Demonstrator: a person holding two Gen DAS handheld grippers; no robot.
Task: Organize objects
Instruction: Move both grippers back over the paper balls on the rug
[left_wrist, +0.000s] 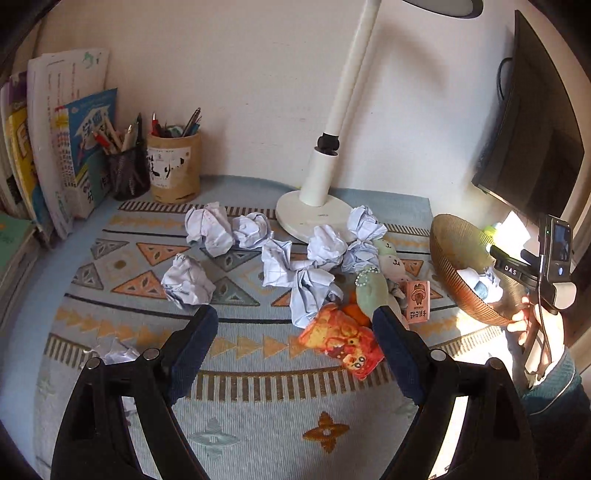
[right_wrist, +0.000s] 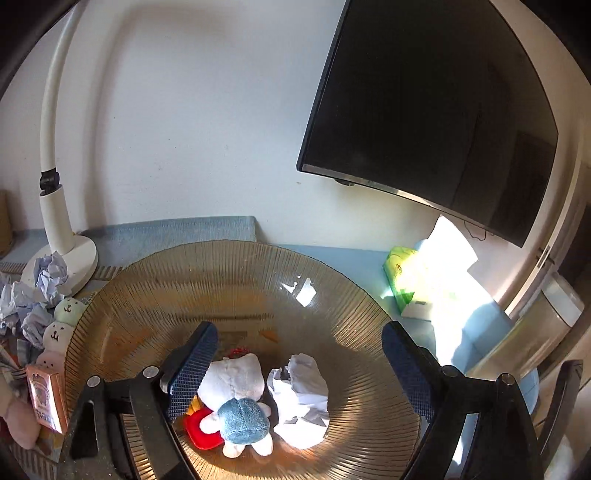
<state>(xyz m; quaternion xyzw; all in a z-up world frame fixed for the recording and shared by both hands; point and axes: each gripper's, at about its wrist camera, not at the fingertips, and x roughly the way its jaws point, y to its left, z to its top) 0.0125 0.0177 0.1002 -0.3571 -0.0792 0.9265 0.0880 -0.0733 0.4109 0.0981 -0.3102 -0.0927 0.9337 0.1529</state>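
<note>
Several crumpled paper balls (left_wrist: 295, 254) lie on the patterned mat (left_wrist: 258, 387) near the lamp base. Small plush toys (left_wrist: 373, 291), an orange snack bag (left_wrist: 340, 339) and a pink box (left_wrist: 418, 300) sit right of centre. My left gripper (left_wrist: 295, 350) is open and empty above the mat, just before the snack bag. A brown ribbed glass bowl (right_wrist: 229, 280) is tilted at the right, also in the left wrist view (left_wrist: 454, 251). It holds a white and blue plush (right_wrist: 240, 402) and a paper ball (right_wrist: 301, 395). My right gripper (right_wrist: 299, 373) is open over the bowl.
A white desk lamp (left_wrist: 317, 199) stands at the back. Two pen holders (left_wrist: 173, 166) and upright books (left_wrist: 62, 147) are at the back left. A dark monitor (right_wrist: 436, 110) hangs at the right, with a green tissue box (right_wrist: 402, 284) under it.
</note>
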